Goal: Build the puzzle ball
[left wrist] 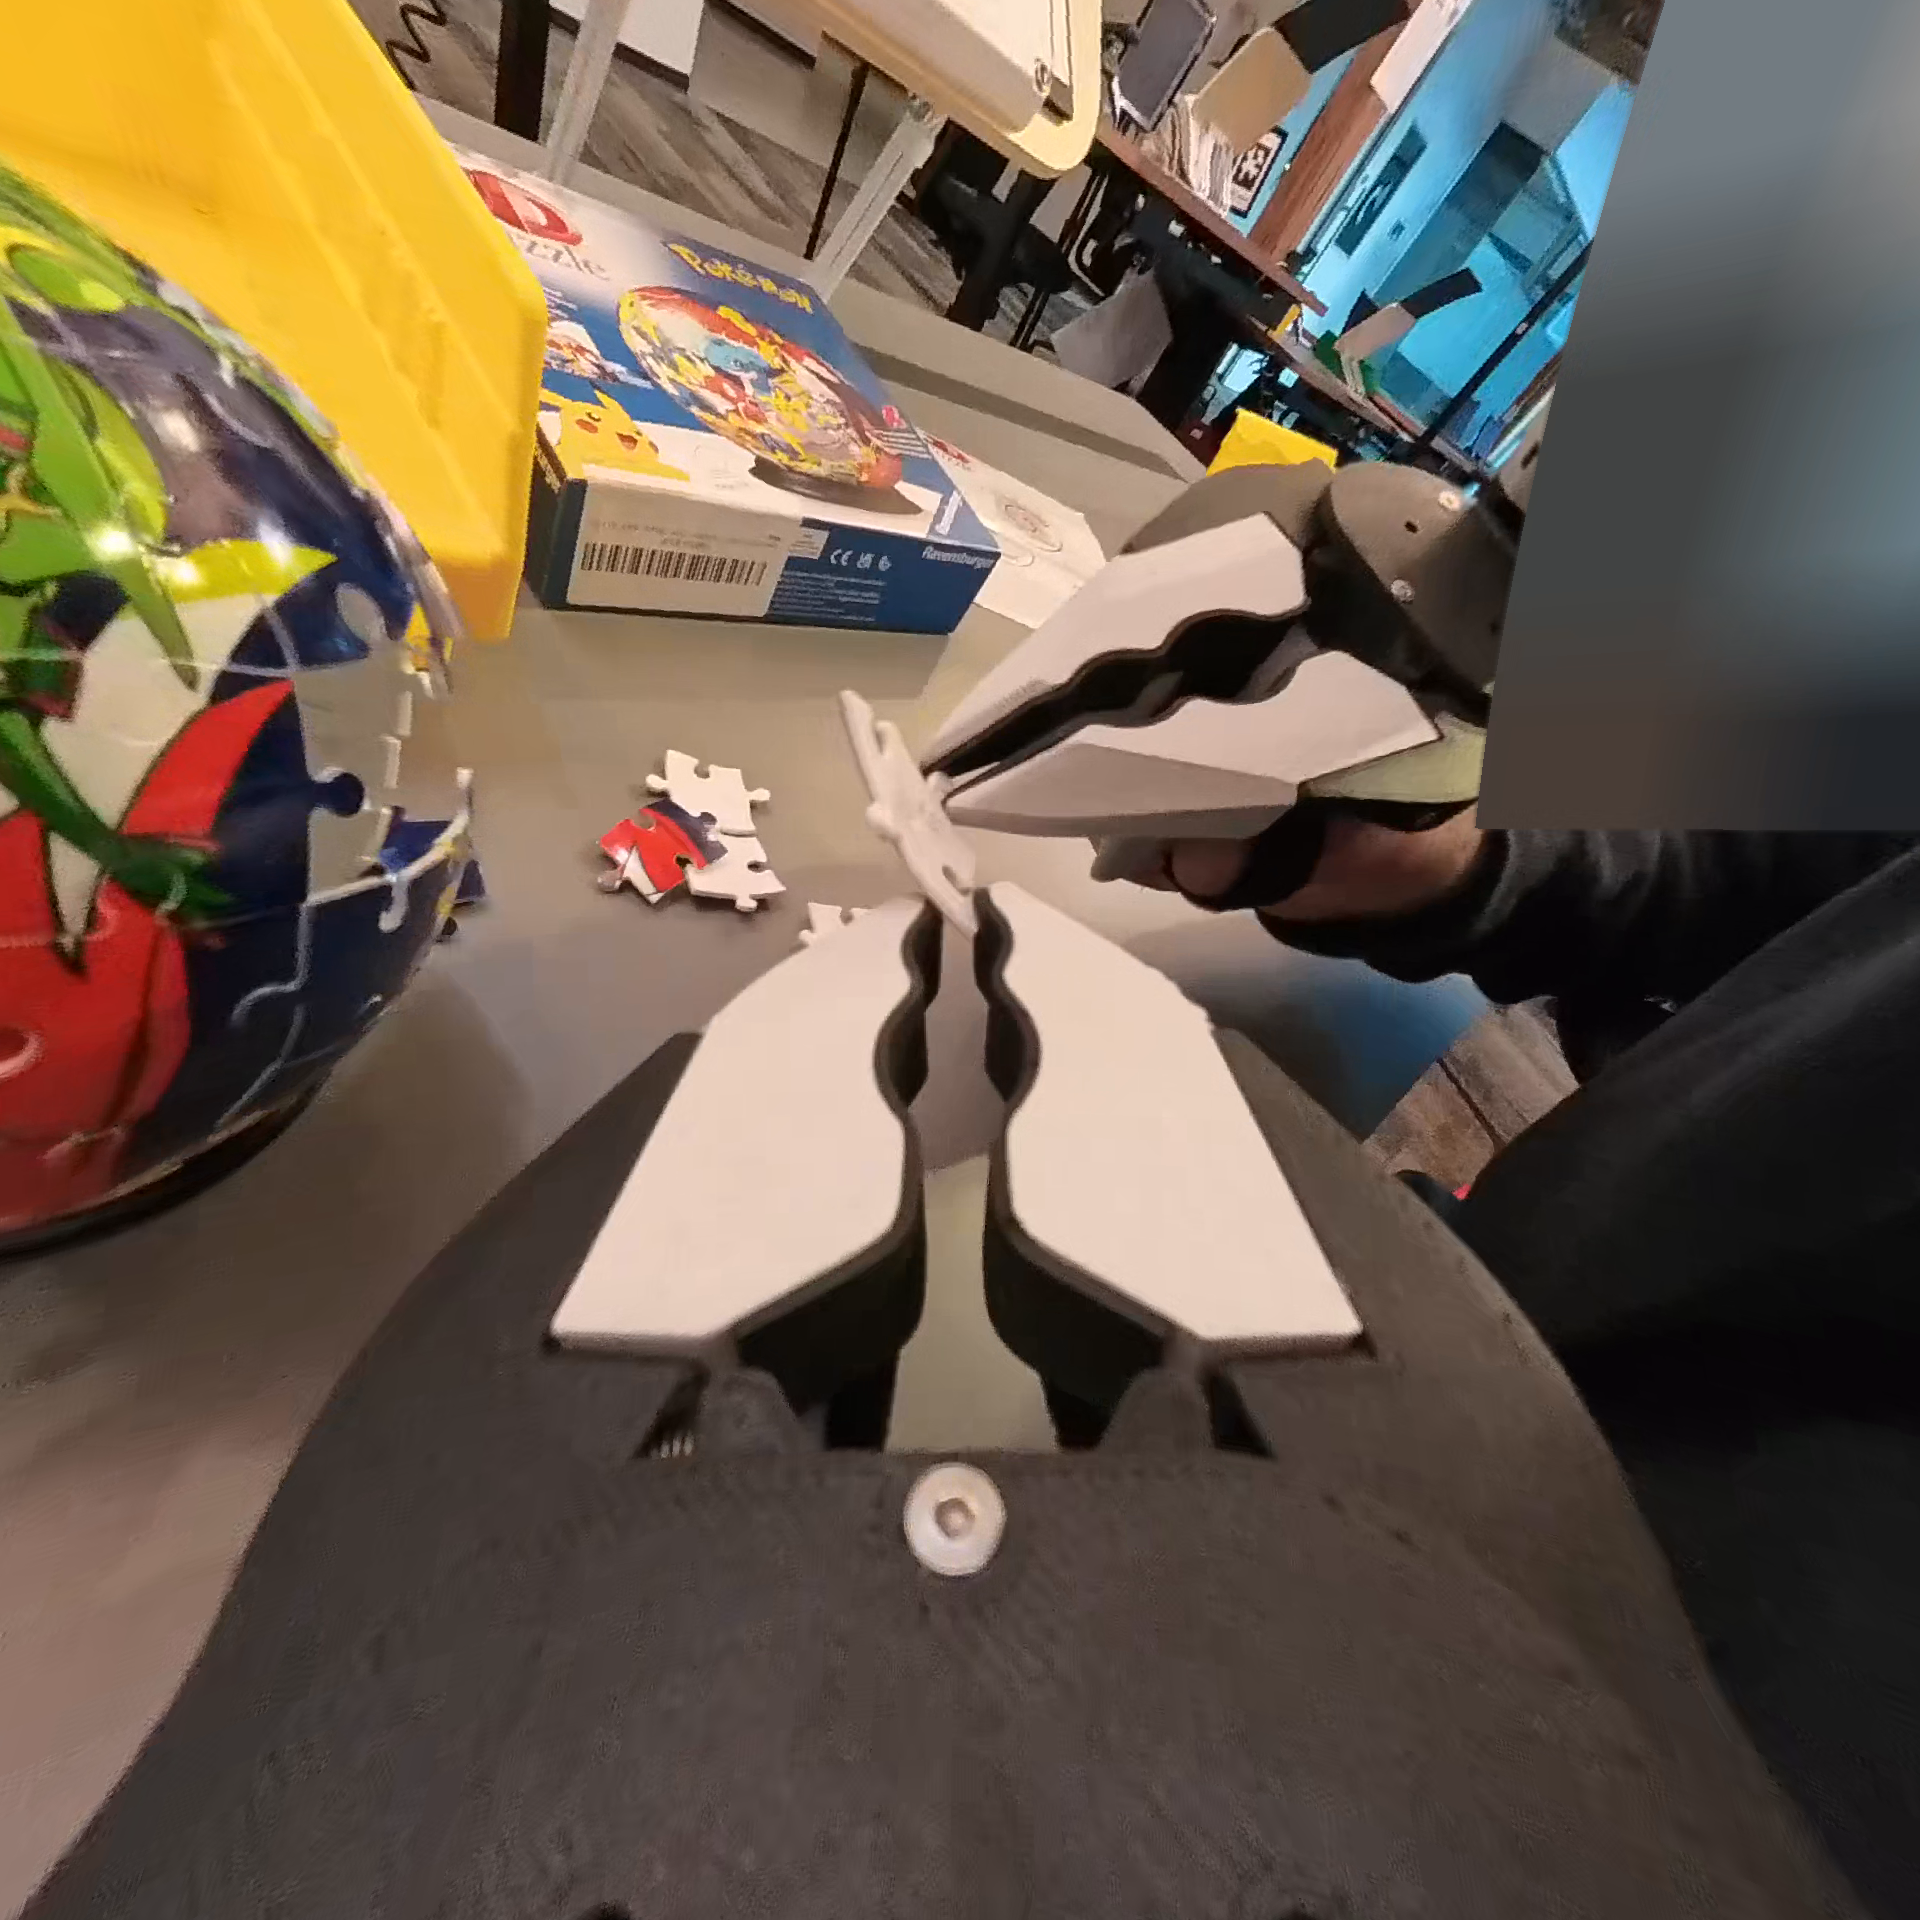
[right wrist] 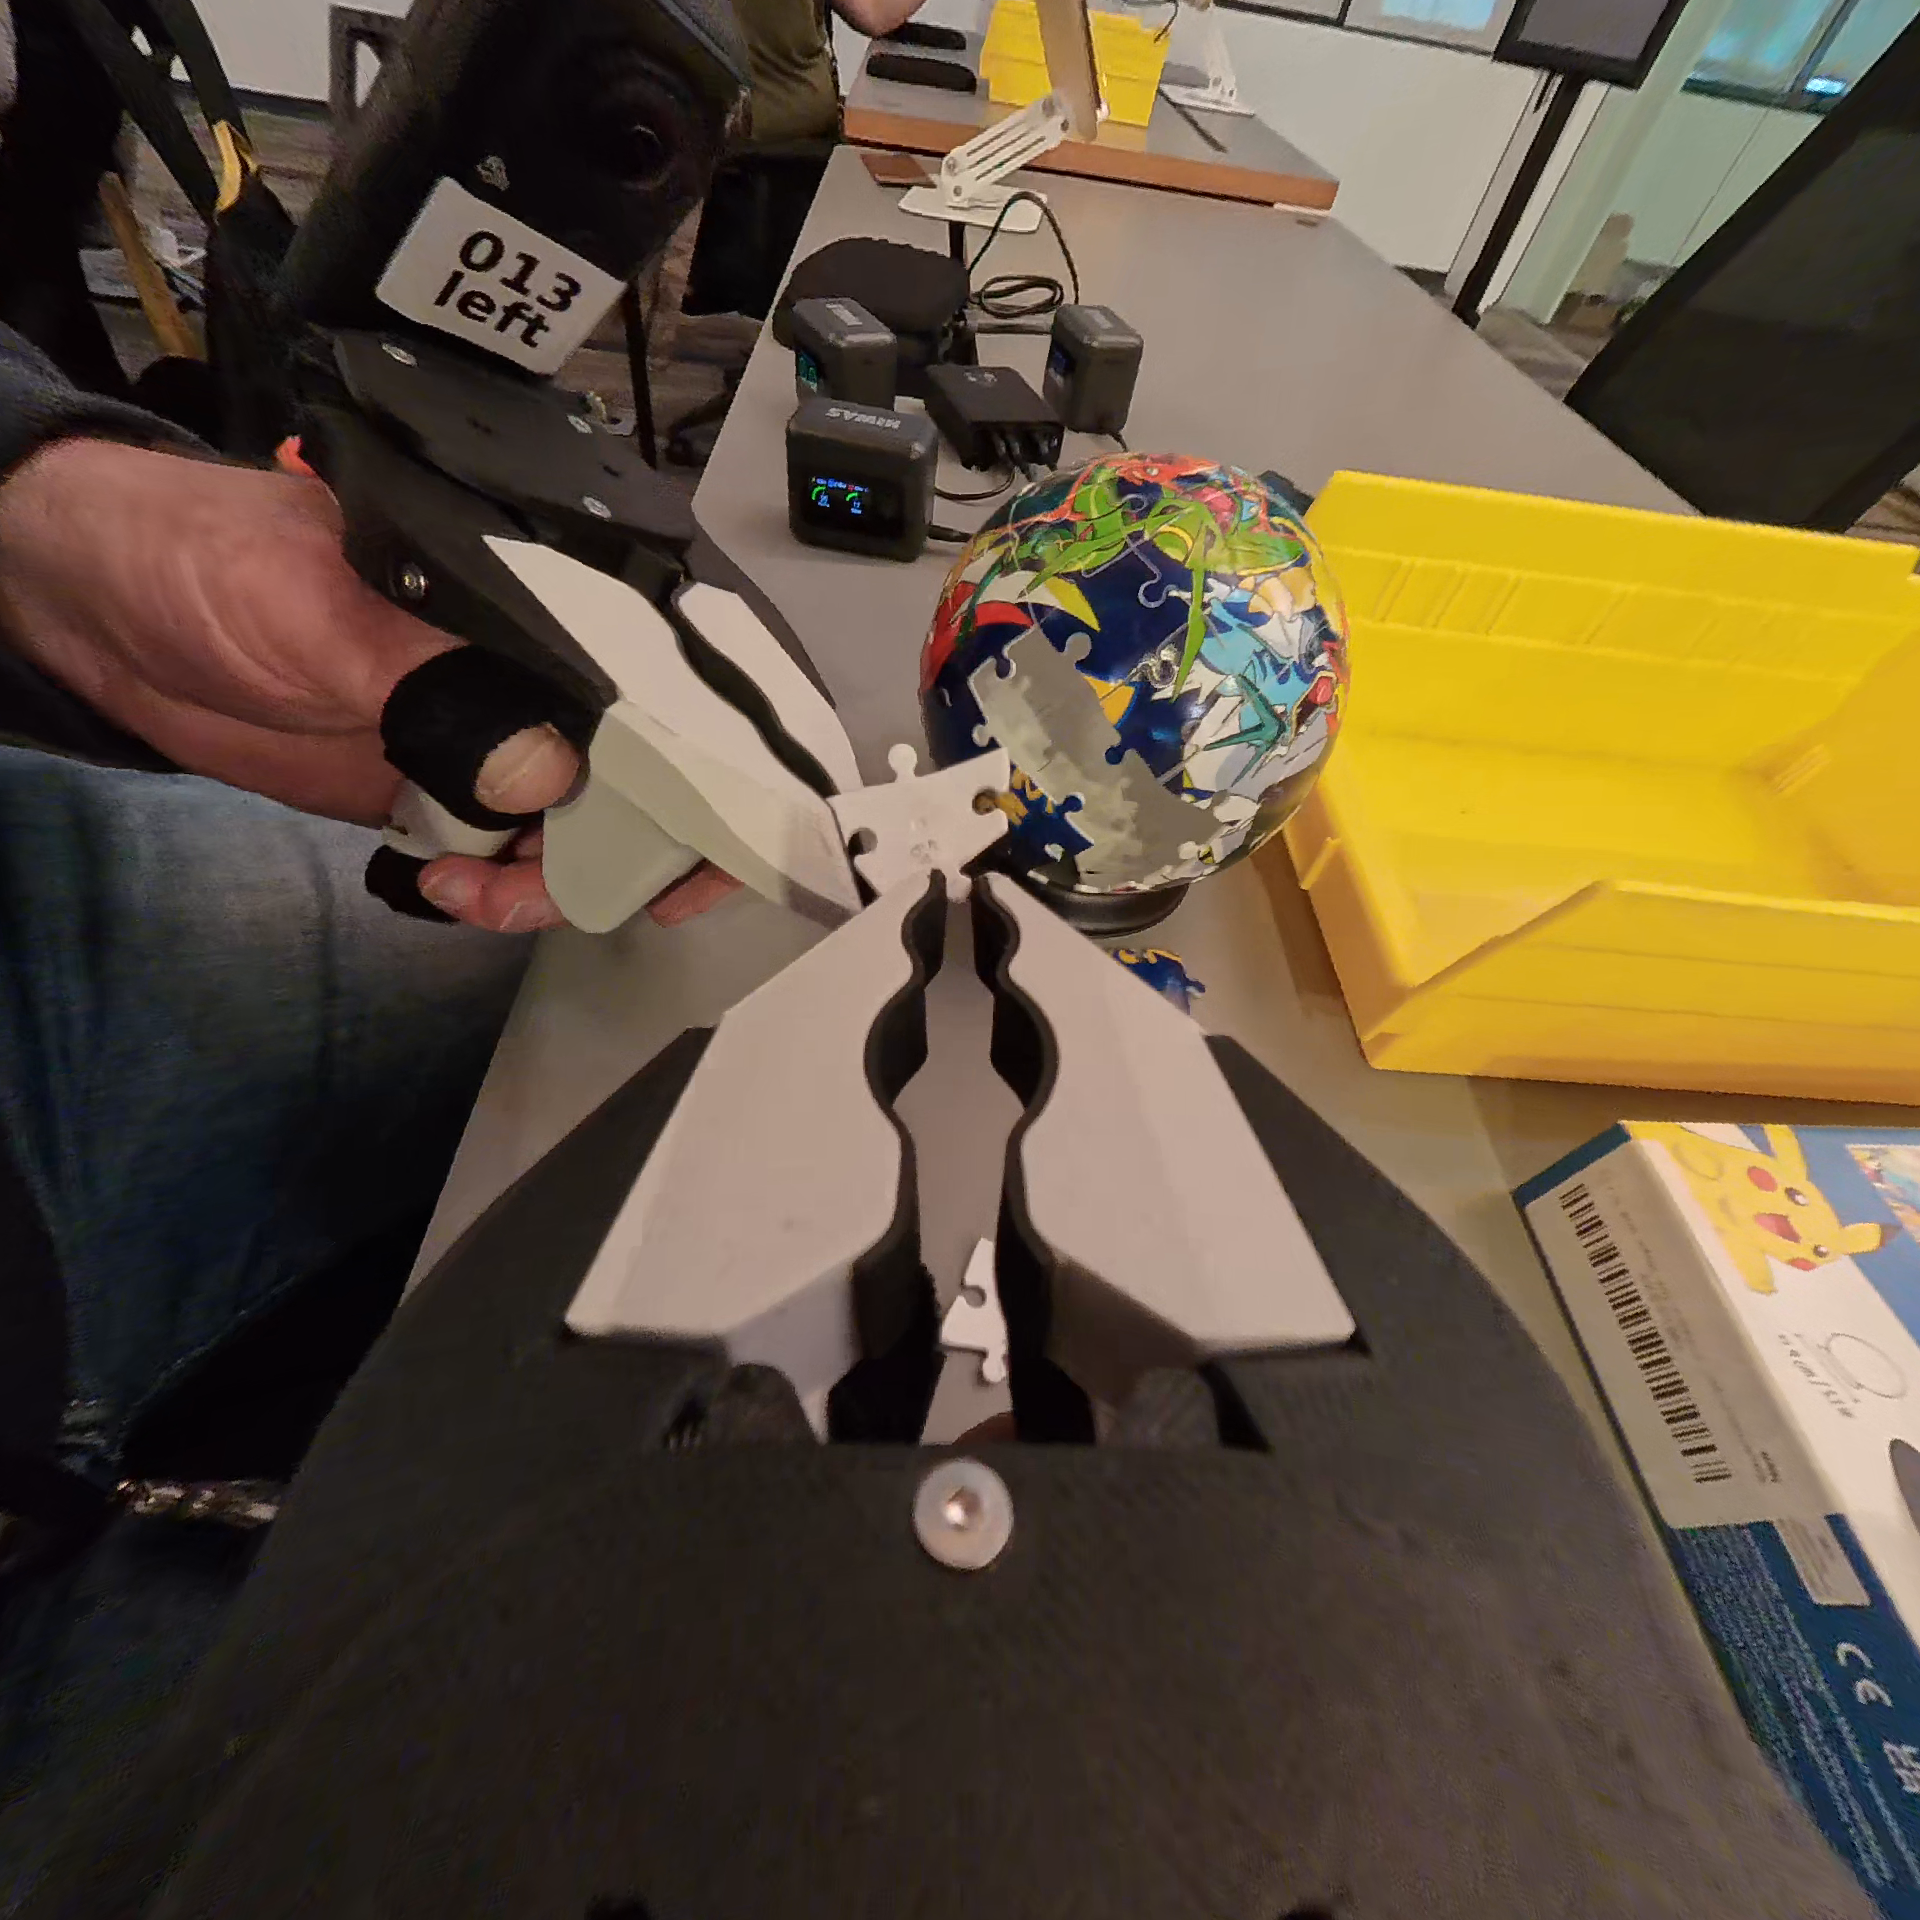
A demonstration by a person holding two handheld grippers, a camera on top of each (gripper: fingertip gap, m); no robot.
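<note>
Both pairs of fingers pinch one white puzzle piece [right wrist: 920, 821] between them: your left gripper [left wrist: 951, 914] and right gripper [right wrist: 956, 888] are closed on it, probably to re-grip. Beyond, the ball [right wrist: 1132, 675] stands with its gap facing you.

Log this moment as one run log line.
left tool: shut on puzzle piece | right tool: shut on same piece | puzzle ball: gap open
</note>
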